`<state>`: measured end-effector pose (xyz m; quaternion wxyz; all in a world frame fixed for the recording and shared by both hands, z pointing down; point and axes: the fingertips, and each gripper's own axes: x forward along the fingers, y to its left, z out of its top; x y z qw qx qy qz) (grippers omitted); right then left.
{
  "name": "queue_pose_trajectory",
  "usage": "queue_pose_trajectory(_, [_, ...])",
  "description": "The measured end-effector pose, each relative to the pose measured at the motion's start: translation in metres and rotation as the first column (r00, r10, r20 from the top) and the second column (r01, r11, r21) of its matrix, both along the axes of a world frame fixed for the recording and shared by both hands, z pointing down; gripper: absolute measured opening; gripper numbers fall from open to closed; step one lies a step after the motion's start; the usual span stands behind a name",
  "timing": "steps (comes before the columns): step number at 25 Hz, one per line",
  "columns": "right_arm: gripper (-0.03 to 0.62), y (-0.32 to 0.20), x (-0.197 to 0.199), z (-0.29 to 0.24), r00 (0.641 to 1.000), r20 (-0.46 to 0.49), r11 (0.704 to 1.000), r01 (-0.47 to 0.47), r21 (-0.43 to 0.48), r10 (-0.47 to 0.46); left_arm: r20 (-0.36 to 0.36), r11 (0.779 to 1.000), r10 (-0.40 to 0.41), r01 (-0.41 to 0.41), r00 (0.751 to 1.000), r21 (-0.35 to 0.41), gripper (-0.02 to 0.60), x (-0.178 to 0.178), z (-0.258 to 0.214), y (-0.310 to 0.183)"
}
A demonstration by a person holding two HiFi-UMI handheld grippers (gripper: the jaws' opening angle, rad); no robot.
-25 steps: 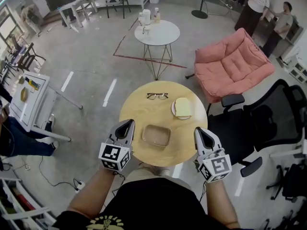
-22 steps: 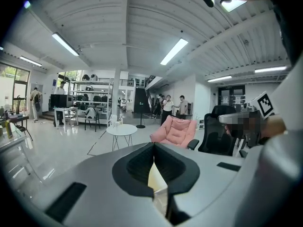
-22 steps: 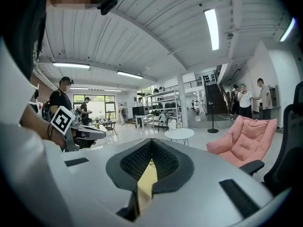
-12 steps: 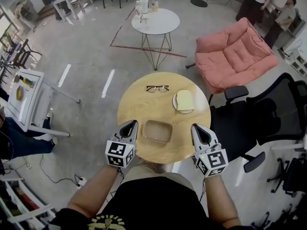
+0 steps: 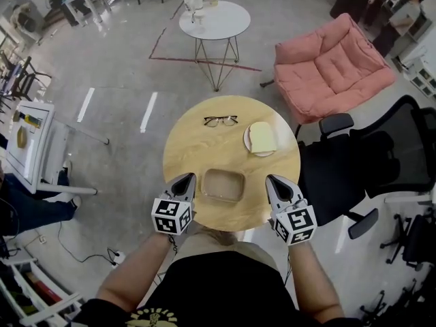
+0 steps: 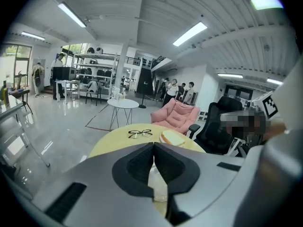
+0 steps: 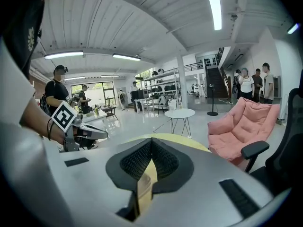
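Tray: shallow, clear, rectangular; lies on the near half of the round wooden table, midway between the two grippers and touching neither.
Left gripper: hovers at the table's near-left edge, just beside the tray's left end; in the left gripper view its jaws are pressed together at the tips with nothing held, and a bit of the tray shows through the gap lower down.
Right gripper: hovers at the near-right edge, just beside the tray's right end; in the right gripper view the jaws are closed and empty, with only table wood showing behind them.
Glasses: dark-framed, unfolded, on the far side of the table, well apart from the tray.
Plate: white, right of the glasses, carrying a slice of bread.
Left of the table: a white cart on the grey floor.
Beyond the table: a small white round table.
Right of the table: a pink sofa and, nearer, a black office chair.
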<state>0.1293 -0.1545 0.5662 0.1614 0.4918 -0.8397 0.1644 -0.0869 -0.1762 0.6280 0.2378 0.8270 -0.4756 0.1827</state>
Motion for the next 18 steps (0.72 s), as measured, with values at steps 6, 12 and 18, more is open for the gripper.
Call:
queue_pose_trajectory(6, [0.014,0.002,-0.004,0.037,0.999,0.029,0.994,-0.017,-0.11,0.021,0.007,0.999,0.011,-0.011,1.0,-0.035,0.015,0.003,0.024,-0.002])
queue_pose_trajectory(12, [0.014,0.006,-0.016,0.077,1.0,-0.003,0.973,-0.003,-0.229,0.003,0.019,0.991,0.069,-0.066,0.997,-0.115,0.015,0.013,0.051,0.006])
queue_pose_trajectory(18, [0.014,0.009,-0.022,0.116,0.998,-0.059,0.943,-0.022,-0.331,0.002,0.047,0.974,0.151,-0.14,0.987,-0.179,0.017,0.019,0.074,0.011])
